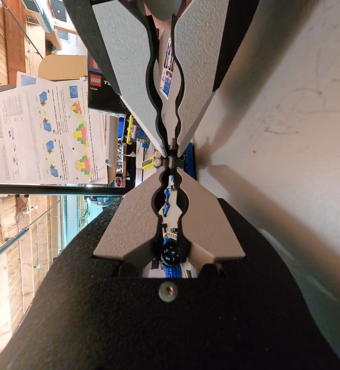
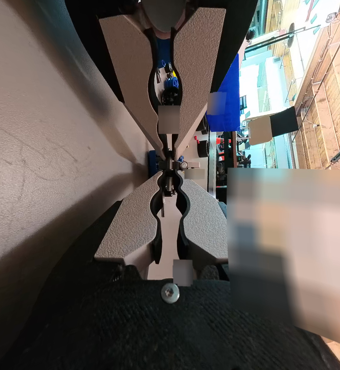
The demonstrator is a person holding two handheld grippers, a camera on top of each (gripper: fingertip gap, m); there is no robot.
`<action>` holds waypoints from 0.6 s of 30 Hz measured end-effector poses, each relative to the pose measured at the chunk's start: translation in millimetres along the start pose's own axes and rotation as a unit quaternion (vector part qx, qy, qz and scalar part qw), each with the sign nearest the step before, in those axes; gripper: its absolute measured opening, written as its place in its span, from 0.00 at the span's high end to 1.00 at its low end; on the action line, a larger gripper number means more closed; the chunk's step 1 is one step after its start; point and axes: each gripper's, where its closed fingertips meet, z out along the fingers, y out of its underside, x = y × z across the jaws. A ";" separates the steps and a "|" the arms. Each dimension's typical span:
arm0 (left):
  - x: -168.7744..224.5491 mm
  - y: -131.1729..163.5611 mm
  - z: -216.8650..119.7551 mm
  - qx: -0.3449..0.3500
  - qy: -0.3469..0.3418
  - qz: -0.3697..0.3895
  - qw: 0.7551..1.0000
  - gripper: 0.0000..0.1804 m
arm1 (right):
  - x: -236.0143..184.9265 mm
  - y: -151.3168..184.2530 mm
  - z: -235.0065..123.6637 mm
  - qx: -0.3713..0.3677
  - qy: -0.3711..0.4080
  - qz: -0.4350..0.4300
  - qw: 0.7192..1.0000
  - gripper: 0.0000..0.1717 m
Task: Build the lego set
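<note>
Facing each other, both grippers pinch one thin grey rod [image 1: 172,154] from opposite ends. Left gripper [image 1: 172,158] and right gripper [image 2: 170,162] are squeezed together on it, beside a blue block [image 1: 190,160], above the white surface [image 1: 265,120].

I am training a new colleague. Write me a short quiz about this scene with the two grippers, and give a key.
1. True or false: the left gripper and the right gripper point toward each other, fingers nearly tip to tip.
2. The toy-brick plate on the white table, just beyond the fingertips, is: A red, B blue, C yellow.
3. Which thin part runs between the right gripper's fingers?
Key: 1 true; 2 B; 3 the grey axle.
</note>
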 end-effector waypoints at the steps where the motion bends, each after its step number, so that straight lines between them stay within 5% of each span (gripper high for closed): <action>1: 0.0 0.1 0.0 0.000 0.000 -0.001 1.000 1.00 | 0.0 0.0 0.1 0.001 0.000 0.003 1.000 0.98; 13: -0.3 7.0 0.1 0.013 0.007 -0.075 0.997 0.99 | 2.1 7.2 3.5 -0.008 -0.001 0.024 1.000 0.98; 18: 2.3 7.7 -3.4 0.004 -0.011 -0.052 0.999 0.99 | -0.1 4.5 3.0 -0.007 0.000 0.013 1.000 0.98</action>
